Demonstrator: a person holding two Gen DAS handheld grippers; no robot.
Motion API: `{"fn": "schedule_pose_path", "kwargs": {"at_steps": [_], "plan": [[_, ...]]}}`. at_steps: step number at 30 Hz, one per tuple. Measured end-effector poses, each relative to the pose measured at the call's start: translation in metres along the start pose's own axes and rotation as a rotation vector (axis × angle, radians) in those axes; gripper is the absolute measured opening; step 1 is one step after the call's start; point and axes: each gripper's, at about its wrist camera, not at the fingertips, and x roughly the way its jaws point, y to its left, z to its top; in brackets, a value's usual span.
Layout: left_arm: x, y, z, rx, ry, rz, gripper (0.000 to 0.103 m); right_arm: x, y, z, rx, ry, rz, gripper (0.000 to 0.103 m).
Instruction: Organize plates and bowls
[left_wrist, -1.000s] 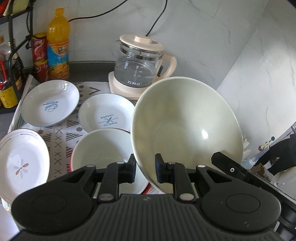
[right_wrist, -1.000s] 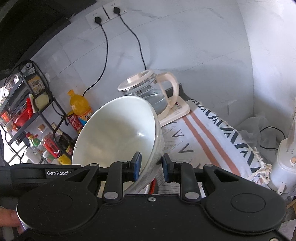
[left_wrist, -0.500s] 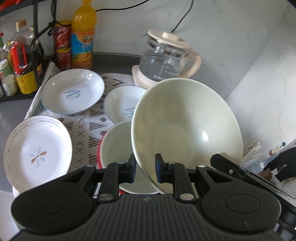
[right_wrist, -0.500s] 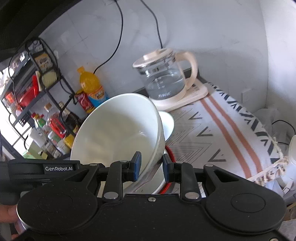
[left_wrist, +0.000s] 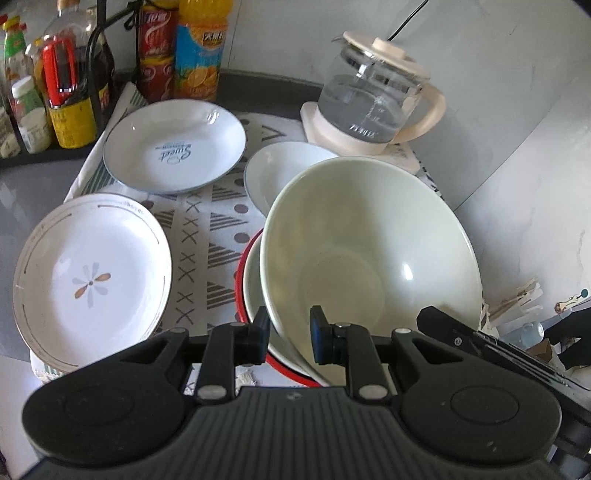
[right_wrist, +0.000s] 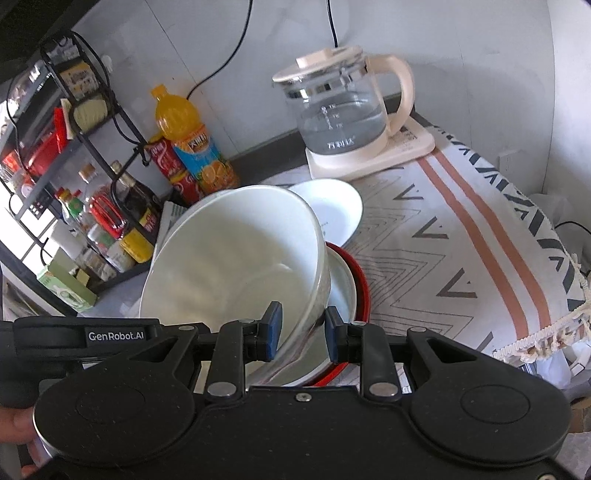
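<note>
Large bowl (left_wrist: 369, 254) tilted directly ahead of left gripper (left_wrist: 288, 334), near rim between its fingers. Same bowl's opposite rim between fingers of right gripper (right_wrist: 301, 332). Second bowl (left_wrist: 253, 291) under large bowl, on patterned cloth (left_wrist: 207, 236). Flower plate (left_wrist: 92, 277) ahead-left of left gripper, on cloth. Lettered plate (left_wrist: 173, 146) farther ahead-left, behind flower plate. Small plate (left_wrist: 273, 173) behind large bowl, partly hidden. Kettle (left_wrist: 373, 103) far ahead, slightly right, behind small plate. Juice bottle (left_wrist: 197, 55) behind lettered plate; bottle rack (left_wrist: 55, 85) far left.
</note>
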Motion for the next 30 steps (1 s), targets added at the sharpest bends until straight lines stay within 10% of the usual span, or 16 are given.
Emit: {"fn": "schedule_pose_path", "kwargs": {"at_steps": [17,30], "plan": [[0.040,0.004,0.010,0.003,0.049,0.015,0.021,0.028,-0.009,0.001,-0.010,0.062,-0.002,0.031],[0.032,-0.003,0.021,-0.020,0.027,0.010,0.063,0.001,-0.015,0.016,-0.008,0.023,0.038,0.063]]}}
